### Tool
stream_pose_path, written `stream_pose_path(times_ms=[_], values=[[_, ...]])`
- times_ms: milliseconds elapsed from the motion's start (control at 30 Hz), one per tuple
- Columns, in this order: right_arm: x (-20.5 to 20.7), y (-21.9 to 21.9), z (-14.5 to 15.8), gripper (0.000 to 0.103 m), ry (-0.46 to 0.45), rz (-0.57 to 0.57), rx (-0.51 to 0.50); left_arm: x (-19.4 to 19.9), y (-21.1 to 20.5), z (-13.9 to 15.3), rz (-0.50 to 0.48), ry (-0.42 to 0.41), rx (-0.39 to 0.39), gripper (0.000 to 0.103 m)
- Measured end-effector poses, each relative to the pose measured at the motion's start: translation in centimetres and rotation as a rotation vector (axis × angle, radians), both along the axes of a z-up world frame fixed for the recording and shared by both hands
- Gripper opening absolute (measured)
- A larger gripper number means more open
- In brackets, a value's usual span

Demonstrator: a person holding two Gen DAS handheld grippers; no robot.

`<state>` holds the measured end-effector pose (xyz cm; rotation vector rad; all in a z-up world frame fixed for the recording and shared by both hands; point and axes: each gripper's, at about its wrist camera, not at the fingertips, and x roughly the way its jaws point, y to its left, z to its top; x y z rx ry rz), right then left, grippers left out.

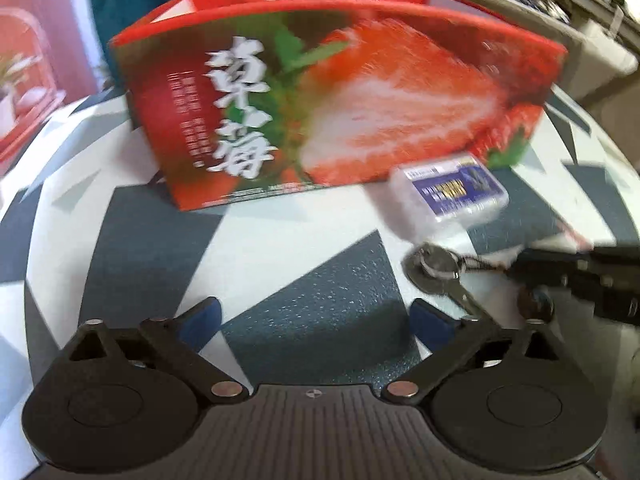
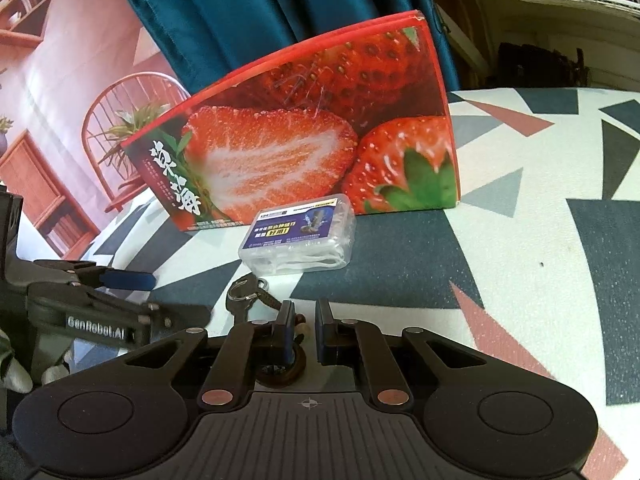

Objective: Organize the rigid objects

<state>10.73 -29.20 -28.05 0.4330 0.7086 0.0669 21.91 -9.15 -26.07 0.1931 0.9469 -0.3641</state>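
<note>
Two grippers are seen: the left gripper (image 1: 314,318) is spread wide over the patterned cloth (image 1: 312,280); the right gripper (image 2: 305,322) is narrowed around the keyring (image 2: 246,292), beside the floss case (image 2: 298,236) before the strawberry box (image 2: 304,132).

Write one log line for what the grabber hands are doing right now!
left gripper: open, empty | right gripper: nearly closed around keychain cord | keys: on tablecloth | floss box: beside strawberry box

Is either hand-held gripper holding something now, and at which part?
Left hand-held gripper: open, holds nothing. Right hand-held gripper: nearly closed over the key bunch, near its cord and bead end; a firm grip cannot be told.
</note>
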Motion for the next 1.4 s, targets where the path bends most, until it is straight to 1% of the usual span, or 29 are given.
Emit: stream_pose_path(times_ms=[100, 133, 167, 200, 233, 300, 367, 433, 500, 633, 867, 933, 1100, 1167, 1233, 1300, 1400], values=[[0.1, -0.1, 0.1, 0.008, 0.016, -0.01, 0.014, 0.3, -0.9, 0.3, -0.005, 0.038, -0.071, 0.097], [0.3, -0.3, 0.2, 0.008, 0.027, -0.014, 0.027, 0.3, -1.6, 0.3, -0.019, 0.044, -0.071, 0.098], [0.4, -0.5, 0.2, 0.007, 0.037, -0.014, 0.038, 0.3, -2.4, 0.2, -0.034, 0.047, -0.064, 0.098], [0.6, -0.7, 0.2, 0.007, 0.05, -0.014, 0.054, 0.4, -3.4, 0.0, -0.044, 0.052, -0.049, 0.102], [0.7, -0.9, 0.2, 0.007, 0.059, -0.015, 0.067, 0.5, -4.0, -0.2, -0.046, 0.056, -0.038, 0.103], [0.8, -1.1, 0.1, 0.007, 0.067, -0.016, 0.083, 0.9, -5.0, -0.4, -0.025, 0.057, -0.002, 0.103], [0.8, -1.0, 0.1, 0.007, 0.065, -0.015, 0.076, 1.3, -5.7, -0.5, -0.008, 0.066, 0.021, 0.103], [0.7, -0.9, 0.1, 0.007, 0.064, -0.02, 0.077, 1.4, -6.8, -0.8, -0.025, 0.057, 0.058, 0.103], [0.7, -1.0, 0.1, 0.007, 0.062, -0.023, 0.081, 1.4, -7.1, -1.1, -0.033, 0.046, 0.059, 0.103], [0.6, -0.9, 0.1, 0.007, 0.061, -0.023, 0.079, 1.0, -7.1, -1.4, -0.037, 0.036, 0.065, 0.103], [0.5, -0.9, 0.2, 0.007, 0.065, -0.019, 0.072, -0.1, -4.3, -0.4, -0.035, 0.012, 0.114, 0.103], [0.4, -0.7, 0.3, 0.007, 0.066, -0.014, 0.06, -0.2, -3.6, -0.2, -0.038, -0.005, 0.138, 0.103], [0.2, -0.4, 0.4, 0.007, 0.062, 0.0, 0.038, -0.5, -1.4, 0.1, -0.073, -0.067, 0.15, 0.102], [0.2, -0.2, 0.5, 0.007, 0.059, 0.005, 0.015, -0.8, -0.6, 0.4, -0.091, -0.088, 0.14, 0.095], [0.2, 0.4, 0.6, 0.007, 0.056, 0.013, -0.024, -0.9, -0.7, 0.6, -0.139, -0.099, 0.116, 0.079], [0.2, 0.8, 0.8, 0.008, 0.054, 0.018, -0.058, -1.1, -1.3, 0.7, -0.192, -0.118, 0.108, 0.073], [0.3, 1.1, 0.9, 0.009, 0.052, 0.027, -0.083, -1.0, -2.1, 0.7, -0.267, -0.132, 0.058, 0.067]])
